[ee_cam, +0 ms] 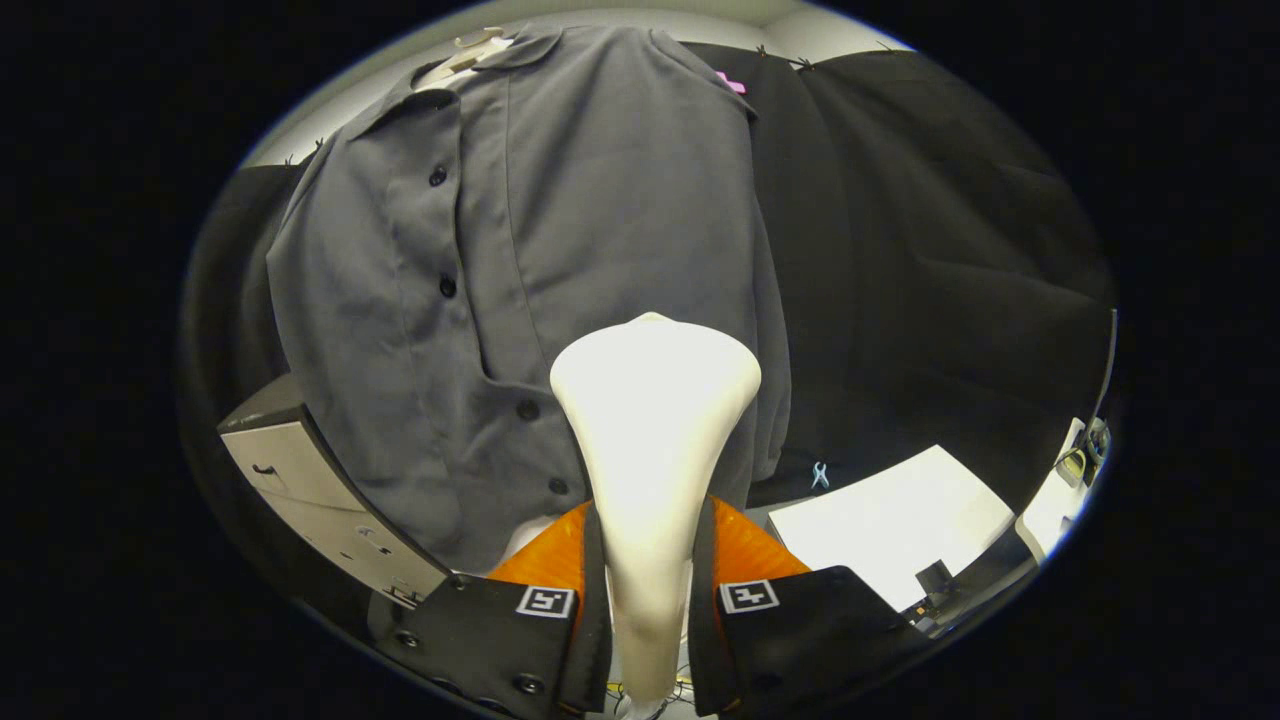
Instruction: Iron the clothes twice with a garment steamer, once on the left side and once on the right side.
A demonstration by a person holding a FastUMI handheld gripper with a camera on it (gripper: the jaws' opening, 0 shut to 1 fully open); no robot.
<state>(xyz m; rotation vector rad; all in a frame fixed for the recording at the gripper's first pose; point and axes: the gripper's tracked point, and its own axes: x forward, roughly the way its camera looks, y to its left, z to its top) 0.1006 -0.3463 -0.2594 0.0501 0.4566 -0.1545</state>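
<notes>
- The tool was closed on the garment steamer, a finger pressing on either side of its narrow neck, so the grip looked firm.
- The steamer was smooth, matte and pale, plastic by the look of it; it ran slim between the fingers and flared into a broad rounded head just ahead of them, its long axis in line with the fingers.
- The relation that mattered: the head pointed straight at the shirt, over the lower part of the panel that lay to the right of the button placket; whether it touched the cloth or stood just off it could not be judged at this angle.
- The shirt was dark grey, thin woven cloth with soft creases, hanging long axis upright with small dark buttons down the front; its collar sat on a pale hanger at the top.
- In my judgement the coming stroke would run lengthwise along the hanging panel, keeping the head square to it.
- Beside the shirt's hem stood a grey boxy cabinet; on the other side lay a white sheet on the desk.
</notes>
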